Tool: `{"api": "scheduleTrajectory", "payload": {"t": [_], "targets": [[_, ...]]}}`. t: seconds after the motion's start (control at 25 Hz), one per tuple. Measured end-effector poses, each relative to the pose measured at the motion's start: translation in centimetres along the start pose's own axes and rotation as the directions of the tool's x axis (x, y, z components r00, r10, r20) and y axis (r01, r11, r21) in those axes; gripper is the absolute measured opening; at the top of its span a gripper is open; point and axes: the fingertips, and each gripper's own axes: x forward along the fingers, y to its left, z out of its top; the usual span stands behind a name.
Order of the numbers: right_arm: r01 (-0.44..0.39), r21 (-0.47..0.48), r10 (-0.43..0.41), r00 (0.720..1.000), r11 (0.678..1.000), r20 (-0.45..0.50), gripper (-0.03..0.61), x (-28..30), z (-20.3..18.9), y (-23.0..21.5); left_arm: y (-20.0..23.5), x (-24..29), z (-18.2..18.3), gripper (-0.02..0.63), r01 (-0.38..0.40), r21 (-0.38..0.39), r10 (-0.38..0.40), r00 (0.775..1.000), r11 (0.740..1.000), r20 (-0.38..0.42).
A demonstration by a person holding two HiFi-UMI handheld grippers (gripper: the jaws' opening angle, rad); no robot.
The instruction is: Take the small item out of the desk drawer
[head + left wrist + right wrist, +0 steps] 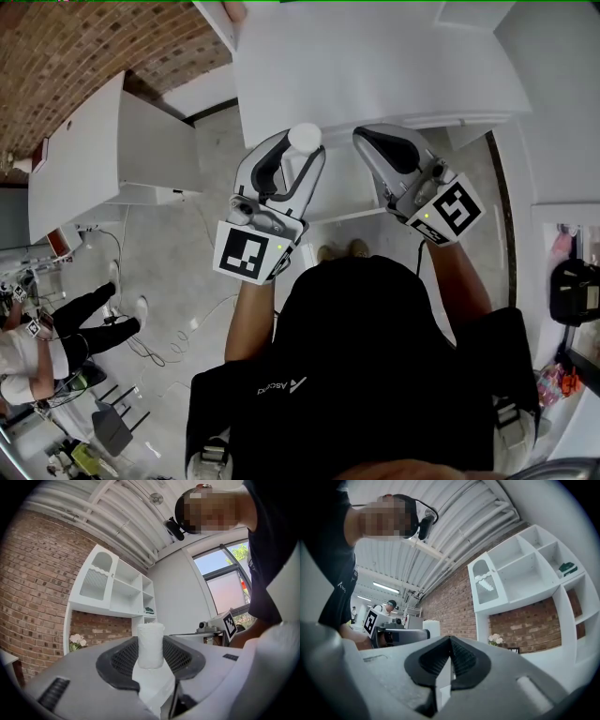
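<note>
Small white cylinder [305, 137] is held in the left gripper [305, 152].
It is clamped between the padded jaws, out of the drawer, just before the white counter [375, 66]; beside it the right gripper [367, 139] is seen closed on nothing.

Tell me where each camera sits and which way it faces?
Head view: on the person's head, facing down at left gripper and right gripper; torso, forearms show.
Left gripper view: on that gripper, facing along jaws clamping the white cylinder; torso at right.
Right gripper view: on that gripper, facing along shut jaws; torso at left.
Both gripper views share the white shelf unit.
</note>
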Motion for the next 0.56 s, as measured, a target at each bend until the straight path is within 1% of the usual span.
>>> {"api": "scheduleTrajectory", "payload": {"t": [0.16,0.32,0.56], "targets": [[0.009,-0.002,-0.009,1.000,1.000,0.001,0.000,-0.34,0.13,-0.12,-0.41,0.01,0.25,0.160,0.010,-0.002,-0.010,1.000,1.000,0.012],[0.013,-0.006,-0.013,1.000,1.000,-0.001,0.000,-0.34,0.32,-0.13,-0.13,-0.26,-0.39,0.160,-0.001,0.000,0.001,1.000,1.000,-0.017],[0.015,-0.014,-0.015,1.000,1.000,0.003,0.000,-0.25,0.28,0.15,-0.36,-0.66,-0.15,0.160,0.012,0.005,-0.012,1.000,1.000,-0.002]]}}
